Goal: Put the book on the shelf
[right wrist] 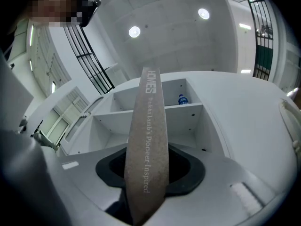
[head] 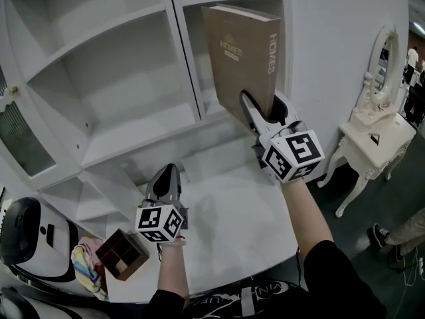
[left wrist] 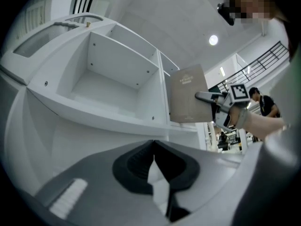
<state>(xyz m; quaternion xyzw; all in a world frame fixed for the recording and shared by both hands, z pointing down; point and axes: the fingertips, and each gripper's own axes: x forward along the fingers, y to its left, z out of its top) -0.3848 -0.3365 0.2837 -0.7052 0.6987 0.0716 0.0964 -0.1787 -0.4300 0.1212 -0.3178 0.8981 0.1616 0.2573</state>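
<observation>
Book [head: 242, 52] not yet on shelf [head: 119, 42]. Nearest: left tool [head: 166, 177], jaws pressed together with nothing in them, low over white desk [head: 226, 231]. Further on: right tool [head: 262, 108] clenched on the lower edge of the volume, which stands upright at the mouth of the right-hand bay. Beyond, small bottle [right wrist: 183, 99] on an upper board
</observation>
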